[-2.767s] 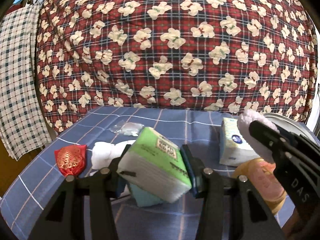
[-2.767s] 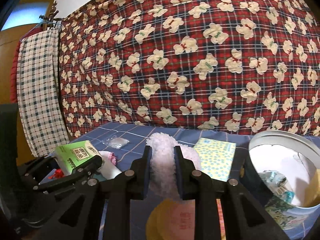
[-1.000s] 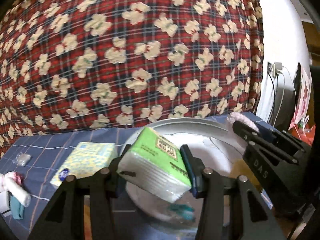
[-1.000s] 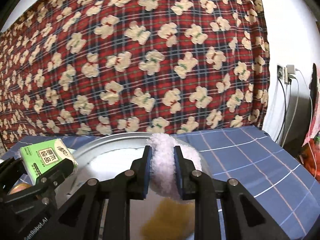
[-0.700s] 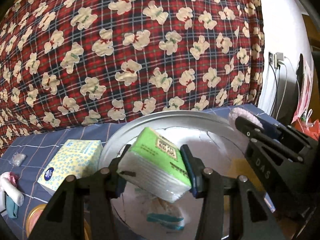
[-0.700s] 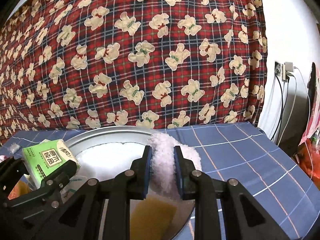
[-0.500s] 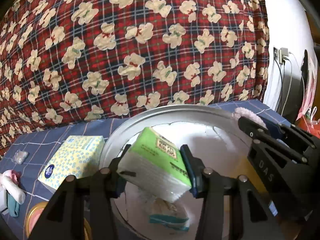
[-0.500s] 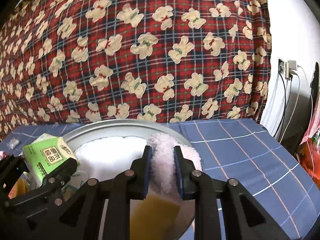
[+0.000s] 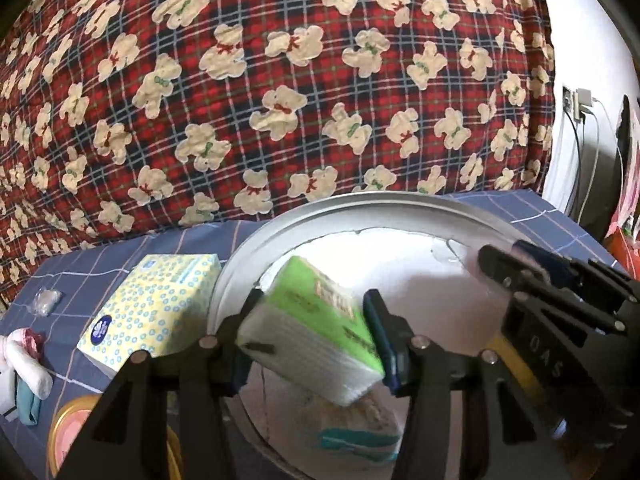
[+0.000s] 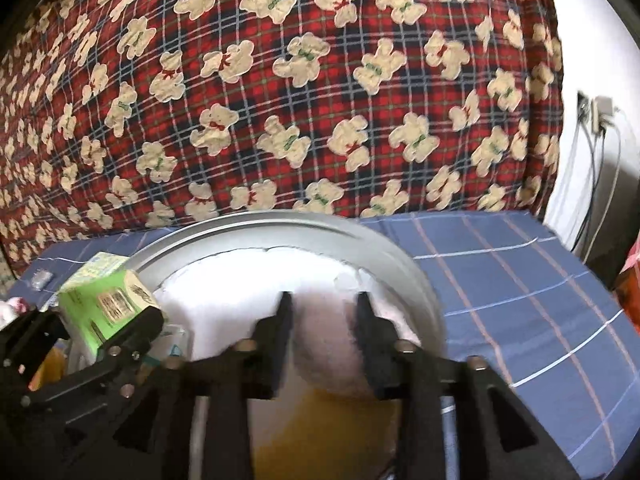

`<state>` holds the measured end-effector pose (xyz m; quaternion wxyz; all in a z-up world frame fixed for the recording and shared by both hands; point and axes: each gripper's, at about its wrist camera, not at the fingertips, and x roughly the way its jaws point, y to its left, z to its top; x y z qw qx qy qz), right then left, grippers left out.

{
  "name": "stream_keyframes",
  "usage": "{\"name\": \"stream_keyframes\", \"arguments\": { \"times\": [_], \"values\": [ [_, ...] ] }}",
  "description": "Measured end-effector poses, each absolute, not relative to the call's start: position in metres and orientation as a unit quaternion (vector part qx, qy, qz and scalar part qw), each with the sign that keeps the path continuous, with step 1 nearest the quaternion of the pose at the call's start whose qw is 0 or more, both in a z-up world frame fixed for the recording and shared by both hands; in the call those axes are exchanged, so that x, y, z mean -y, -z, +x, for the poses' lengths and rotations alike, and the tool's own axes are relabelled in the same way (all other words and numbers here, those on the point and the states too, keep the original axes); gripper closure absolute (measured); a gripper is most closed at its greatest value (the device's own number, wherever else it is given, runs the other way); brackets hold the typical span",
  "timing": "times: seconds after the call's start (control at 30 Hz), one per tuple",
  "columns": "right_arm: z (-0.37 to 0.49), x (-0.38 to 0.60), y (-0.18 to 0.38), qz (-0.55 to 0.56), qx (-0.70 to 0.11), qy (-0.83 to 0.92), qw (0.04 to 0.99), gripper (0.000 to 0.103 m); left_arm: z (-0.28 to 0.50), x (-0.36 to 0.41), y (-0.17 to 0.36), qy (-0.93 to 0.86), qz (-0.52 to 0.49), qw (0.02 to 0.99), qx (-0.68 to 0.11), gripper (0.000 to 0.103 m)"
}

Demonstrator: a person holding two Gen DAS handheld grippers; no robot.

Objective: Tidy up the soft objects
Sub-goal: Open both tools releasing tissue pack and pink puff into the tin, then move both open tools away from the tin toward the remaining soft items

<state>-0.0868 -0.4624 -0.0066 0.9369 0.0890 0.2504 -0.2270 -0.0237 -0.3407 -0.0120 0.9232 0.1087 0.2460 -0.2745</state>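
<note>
A round grey basin [image 9: 400, 204] with a white lining stands on the blue checked cloth. Over its left side my left gripper [image 9: 314, 312] holds a green tissue pack [image 9: 312, 332], tilted. Its jaws are opening, and the pads still touch the pack's sides. The right wrist view shows that pack [image 10: 104, 304] at the left edge. My right gripper [image 10: 322, 320] hangs over the basin's [image 10: 280, 220] right side with its jaws opening. A pale pink fluffy ball [image 10: 324, 344], blurred, sits low and loose between them. In the left wrist view the right gripper [image 9: 504, 256] is at the right.
Inside the basin lie a teal-striped tissue pack [image 9: 352, 432] and something yellow [image 10: 320, 420]. Left of it are a yellow dotted tissue box [image 9: 156, 308], a rolled white cloth [image 9: 24, 356] and a round tin [image 9: 76, 432]. A red bear-print blanket [image 9: 280, 80] rises behind.
Both grippers have sunk closer over the basin. The right jaws have spread apart and the fluffy ball has dropped below the fingertips. The green pack has turned slightly between the left fingers.
</note>
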Motion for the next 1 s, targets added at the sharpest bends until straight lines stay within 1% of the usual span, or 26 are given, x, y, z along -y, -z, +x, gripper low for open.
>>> {"name": "stream_keyframes", "arguments": {
  "times": [0.03, 0.07, 0.1, 0.13, 0.17, 0.2, 0.3, 0.4, 0.5, 0.7, 0.9, 0.93, 1.0],
  "values": [
    [-0.087, 0.463, 0.007, 0.094, -0.251, 0.23, 0.935, 0.045, -0.023, 0.34, 0.012, 0.273, 0.108, 0.924, -0.246, 0.041],
    [-0.088, 0.464, 0.006, 0.097, -0.25, 0.232, 0.935, 0.043, -0.024, 0.339, 0.012, 0.267, 0.107, 0.926, -0.244, 0.037],
    [-0.091, 0.466, 0.004, 0.105, -0.243, 0.23, 0.937, 0.043, -0.025, 0.337, 0.011, 0.26, 0.104, 0.93, -0.239, 0.027],
    [-0.095, 0.468, 0.003, 0.116, -0.233, 0.227, 0.938, 0.039, -0.024, 0.335, 0.01, 0.258, 0.102, 0.931, -0.236, 0.012],
    [-0.099, 0.471, 0.001, 0.13, -0.221, 0.222, 0.941, 0.034, -0.025, 0.332, 0.009, 0.252, 0.096, 0.935, -0.231, 0.004],
    [-0.104, 0.473, -0.001, 0.143, -0.207, 0.218, 0.943, 0.025, -0.026, 0.329, 0.007, 0.248, 0.091, 0.937, -0.227, 0.0],
    [-0.12, 0.476, -0.01, 0.16, -0.159, 0.223, 0.948, 0.023, -0.033, 0.325, 0.002, 0.243, 0.088, 0.945, -0.202, 0.0],
    [-0.128, 0.477, -0.016, 0.166, -0.129, 0.232, 0.95, 0.023, -0.044, 0.327, -0.003, 0.244, 0.107, 0.949, -0.17, 0.0],
    [-0.13, 0.477, -0.019, 0.168, -0.119, 0.231, 0.951, 0.023, -0.046, 0.324, -0.004, 0.251, 0.105, 0.947, -0.169, 0.0],
    [-0.136, 0.467, -0.023, 0.137, -0.087, 0.247, 0.955, 0.023, -0.047, 0.318, -0.004, 0.248, 0.099, 0.949, -0.165, 0.0],
    [-0.156, 0.445, -0.03, 0.079, -0.009, 0.283, 0.956, 0.022, -0.046, 0.305, -0.004, 0.24, 0.09, 0.953, -0.164, 0.0],
    [-0.16, 0.439, -0.029, 0.066, 0.013, 0.288, 0.955, 0.018, -0.047, 0.303, -0.004, 0.238, 0.089, 0.954, -0.161, 0.0],
    [-0.161, 0.432, -0.028, 0.049, 0.027, 0.291, 0.955, 0.011, -0.048, 0.298, -0.005, 0.235, 0.087, 0.955, -0.156, 0.0]
  ]
}}
